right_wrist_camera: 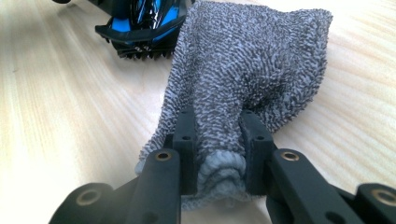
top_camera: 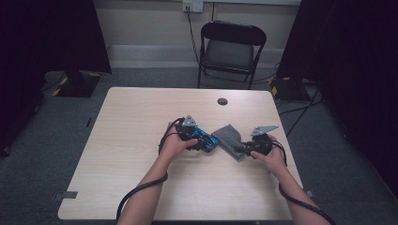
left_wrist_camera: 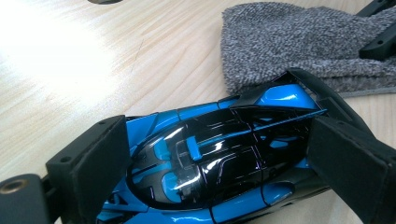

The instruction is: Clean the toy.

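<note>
High view: near edge first, both forearms come in from the bottom, cables trailing. Our left gripper is clamped on the car, mid-table, a bit right of centre. Our right gripper is pinched on the cloth, which lies just right of the car, touching or nearly touching its tail.

Left gripper view: pads sit on both flanks of the car, blue and black gloss body, jaws wide but pressing. The cloth lies just beyond the spoiler.

Right gripper view: jaws nearly shut, with a bunched fold of cloth squeezed between them and the rest draped flat on the table. The car's rear end is at the cloth's far edge.

We judge this as a wipe-down: hold the car, bring the cloth over.

Risks:
- Gloss shell is slick and tapered, so wiping pressure could squirt the car out of the pads.
- Only a small fold is pinched, so a drag across the body may pull the cloth free.
- Pile could snag on the spoiler or rear diffuser fins and yank the car.

Farther back: a grommet in the table, then a chair.
</note>
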{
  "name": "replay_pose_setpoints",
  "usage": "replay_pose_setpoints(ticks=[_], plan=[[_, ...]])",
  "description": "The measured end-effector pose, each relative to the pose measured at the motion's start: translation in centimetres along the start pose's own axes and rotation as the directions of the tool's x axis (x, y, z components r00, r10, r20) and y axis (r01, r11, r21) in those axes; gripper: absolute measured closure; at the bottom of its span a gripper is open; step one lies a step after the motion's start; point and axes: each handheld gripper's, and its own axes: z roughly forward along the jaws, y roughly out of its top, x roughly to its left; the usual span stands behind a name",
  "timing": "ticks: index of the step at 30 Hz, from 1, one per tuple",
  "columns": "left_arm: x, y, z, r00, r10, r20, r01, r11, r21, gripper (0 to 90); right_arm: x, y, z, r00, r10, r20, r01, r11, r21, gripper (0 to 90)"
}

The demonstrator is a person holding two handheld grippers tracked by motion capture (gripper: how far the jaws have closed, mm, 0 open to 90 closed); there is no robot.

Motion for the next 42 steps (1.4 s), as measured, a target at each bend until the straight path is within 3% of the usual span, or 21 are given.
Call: replay_pose_setpoints(ticks=[21,31,37,42], plan=[[0.0,0.0,0.0,1.0000,0.002,-0.001,-0.002,1.0000,0.002,5.9,0.4,-2.1,-2.6,1.0000,-0.006,-0.006,0.006,1.000,0.004,72.1],[0.0,0.1,0.0,1.0000,0.001,-0.002,-0.001,1.0000,0.004,5.9,0.3,-2.9,-4.5,0.9998,0.022,0.002,-0.022,1.000,-0.020,72.1],[0.0,0.1,0.0,1.0000,0.002,-0.006,-0.002,1.0000,0.007,5.9,-0.1,-2.3,-5.6,0.9988,0.042,0.026,-0.040,0.997,-0.070,72.1],[0.0,0.1,0.0,1.0000,0.001,-0.001,-0.001,1.0000,0.002,5.9,-0.4,-0.6,-5.3,0.9964,0.059,0.062,-0.052,0.994,-0.100,72.1]])
